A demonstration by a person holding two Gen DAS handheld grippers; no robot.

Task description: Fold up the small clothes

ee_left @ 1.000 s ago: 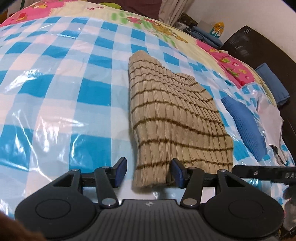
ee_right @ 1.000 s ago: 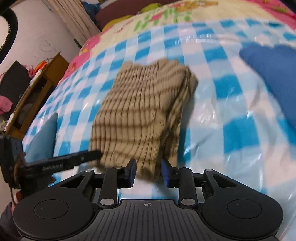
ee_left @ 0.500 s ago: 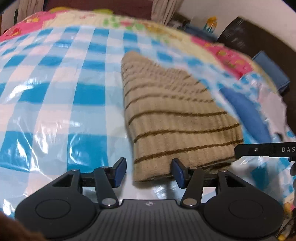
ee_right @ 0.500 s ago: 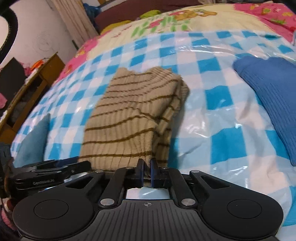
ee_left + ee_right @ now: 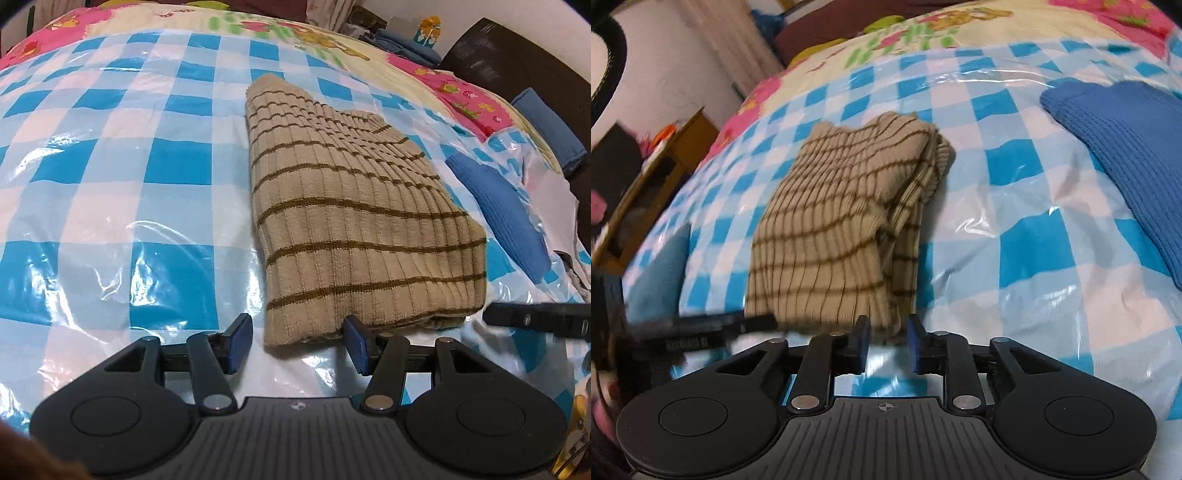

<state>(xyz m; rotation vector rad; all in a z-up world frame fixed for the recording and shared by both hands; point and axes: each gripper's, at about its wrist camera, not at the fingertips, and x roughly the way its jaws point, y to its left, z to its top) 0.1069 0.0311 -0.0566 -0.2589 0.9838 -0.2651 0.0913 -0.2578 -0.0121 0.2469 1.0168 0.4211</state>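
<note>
Sweater (image 5: 354,221) — ribbed tan knit, folded; left gripper (image 5: 297,338) open, right gripper (image 5: 886,341) just reopened — empty.

In the left wrist view, bare checkered plastic sheet (image 5: 110,184) lies open from 9 to 12 o'clock; the striped garment (image 5: 351,221) and blue garment (image 5: 498,206) crowd 1 to 3 o'clock

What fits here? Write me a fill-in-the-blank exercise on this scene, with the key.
1. The folded tan garment has thin ____ stripes.
2. It lies on a plastic sheet checked in white and ____.
3. The other garment on the sheet is plain ____.
4. The pads of the left gripper and the right gripper are coloured ____.

Missing words: brown; blue; blue; blue
</note>
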